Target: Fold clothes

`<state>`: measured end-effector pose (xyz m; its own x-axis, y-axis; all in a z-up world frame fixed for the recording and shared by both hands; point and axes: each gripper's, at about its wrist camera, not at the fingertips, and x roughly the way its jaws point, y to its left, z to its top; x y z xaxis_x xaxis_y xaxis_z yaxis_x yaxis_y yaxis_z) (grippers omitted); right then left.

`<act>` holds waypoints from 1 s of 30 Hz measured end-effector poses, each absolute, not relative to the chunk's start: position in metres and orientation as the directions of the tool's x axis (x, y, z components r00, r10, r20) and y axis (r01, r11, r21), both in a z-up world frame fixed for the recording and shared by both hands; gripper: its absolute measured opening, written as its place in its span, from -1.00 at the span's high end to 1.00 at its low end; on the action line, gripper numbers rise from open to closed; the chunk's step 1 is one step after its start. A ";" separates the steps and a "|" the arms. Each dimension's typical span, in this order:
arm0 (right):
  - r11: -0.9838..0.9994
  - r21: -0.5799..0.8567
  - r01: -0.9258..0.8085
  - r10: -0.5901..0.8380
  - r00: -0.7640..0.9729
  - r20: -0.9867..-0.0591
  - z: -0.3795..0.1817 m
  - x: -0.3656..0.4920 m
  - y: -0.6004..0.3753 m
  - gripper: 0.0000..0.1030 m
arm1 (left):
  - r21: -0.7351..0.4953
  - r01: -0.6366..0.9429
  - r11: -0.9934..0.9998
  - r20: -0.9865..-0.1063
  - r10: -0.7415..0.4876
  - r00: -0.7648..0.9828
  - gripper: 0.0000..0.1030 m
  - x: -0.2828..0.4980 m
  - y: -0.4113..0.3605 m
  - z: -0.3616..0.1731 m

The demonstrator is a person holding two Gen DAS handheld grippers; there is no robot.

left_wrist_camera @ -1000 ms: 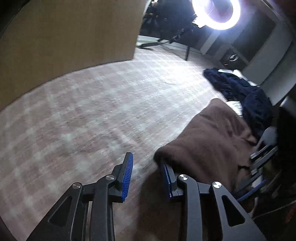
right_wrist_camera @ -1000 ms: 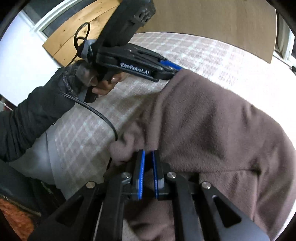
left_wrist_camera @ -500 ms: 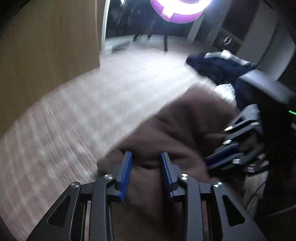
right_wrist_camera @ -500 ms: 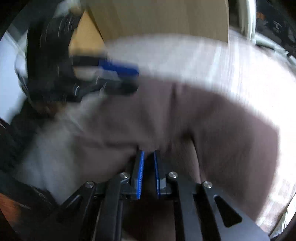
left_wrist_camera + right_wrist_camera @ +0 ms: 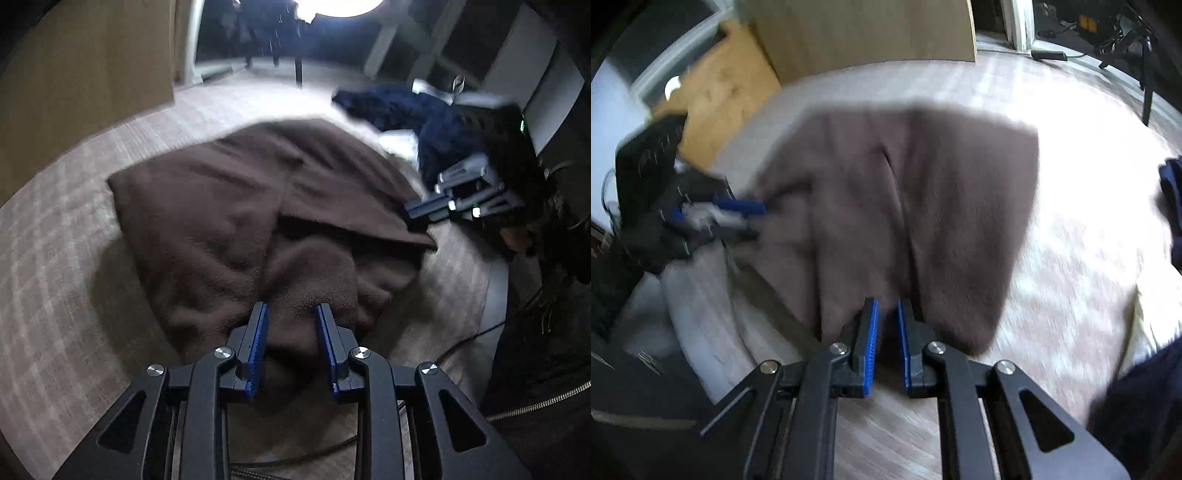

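A brown fleece garment lies spread on the plaid bed cover, also in the right wrist view. My left gripper has its blue jaws partly apart, with a bunched fold of the fleece between them. My right gripper is nearly shut, pinching the near edge of the fleece. The right gripper shows in the left wrist view at the garment's right edge. The left gripper shows blurred in the right wrist view at the garment's left edge.
A dark navy garment lies on the bed beyond the brown one, also at the right edge of the right wrist view. A wooden headboard stands behind. A bright ring light is at the back.
Both grippers have pulled back toward me, and the fleece has spread out flat on the bed. The left gripper moved from beside the garment onto a fold of it.
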<state>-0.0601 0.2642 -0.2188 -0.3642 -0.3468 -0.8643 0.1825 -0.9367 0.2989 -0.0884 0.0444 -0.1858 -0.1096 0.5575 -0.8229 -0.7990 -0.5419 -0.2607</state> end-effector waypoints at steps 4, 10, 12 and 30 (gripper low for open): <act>-0.955 0.252 0.155 -0.292 -0.351 -0.890 -0.199 -0.042 0.285 0.75 | -0.258 -0.739 -0.623 -0.831 0.533 -0.160 0.60 -0.090 0.030 -0.156; -0.944 0.312 0.104 -0.323 -0.475 -0.819 -0.186 -0.044 0.302 0.51 | -0.221 -0.800 -0.558 -0.817 0.554 -0.160 0.45 -0.067 0.064 -0.149; -0.940 0.331 0.083 -0.332 -0.439 -0.835 -0.207 -0.053 0.300 0.48 | -0.232 -0.788 -0.571 -0.844 0.521 -0.128 0.50 -0.069 0.067 -0.168; -0.877 0.467 -0.115 -0.386 -0.412 -0.825 -0.241 -0.109 0.360 -0.34 | -0.347 -0.433 -0.832 -0.877 0.452 -0.163 -0.36 -0.191 0.037 -0.200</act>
<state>-0.1092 0.3600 -0.2408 -0.4124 -0.3859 -0.8252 -0.1151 -0.8765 0.4674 -0.1913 0.0368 -0.2003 -0.1633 0.4515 -0.8772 -0.4335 -0.8315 -0.3473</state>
